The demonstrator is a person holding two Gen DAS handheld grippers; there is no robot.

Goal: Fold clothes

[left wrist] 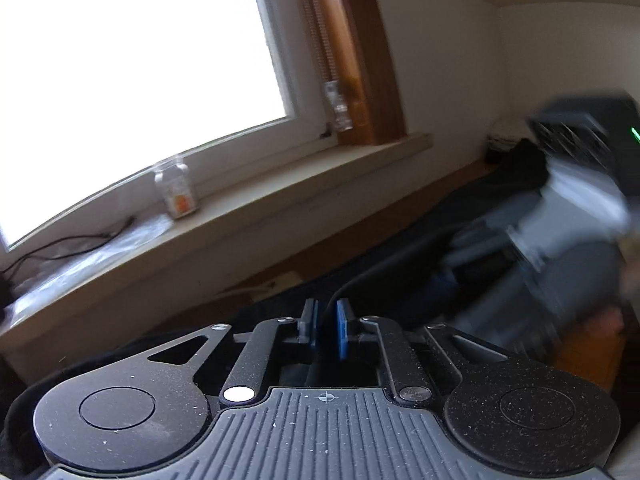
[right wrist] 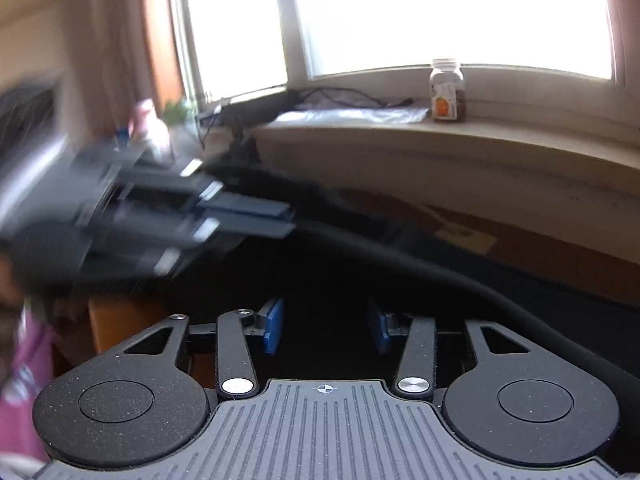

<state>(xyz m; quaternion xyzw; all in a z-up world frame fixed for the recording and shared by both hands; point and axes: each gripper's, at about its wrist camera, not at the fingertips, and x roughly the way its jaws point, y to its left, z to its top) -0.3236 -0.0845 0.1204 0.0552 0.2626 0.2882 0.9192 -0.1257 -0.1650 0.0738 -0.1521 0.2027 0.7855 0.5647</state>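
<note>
**Left gripper pinching dark cloth, right gripper spread over it**

Left wrist view: the left gripper [left wrist: 326,330] is seen nearly closed, its blue pads [left wrist: 341,334] a thin gap apart with a dark fold of the garment [left wrist: 384,256] running up between them; a pinch on the cloth is judged likely. The garment spreads ahead and to the right of the gripper over the counter [left wrist: 320,252]. The right gripper [left wrist: 560,232] is blurred at far right. One jar [left wrist: 177,190] is counted on the window sill [left wrist: 280,200], ahead-left.

Right wrist view: the right gripper [right wrist: 326,328] is seen with pads wide apart, nothing between them. The garment lies just ahead and below, a thick dark fold passing to the right. The left gripper, blurred ahead-left, is seen clamped on cloth.

Step quality: the held edge should be kept taut and level, and the fold aligned before any release. Stage of folding cannot be settled.

Count: two grippers, one garment, one jar.
</note>
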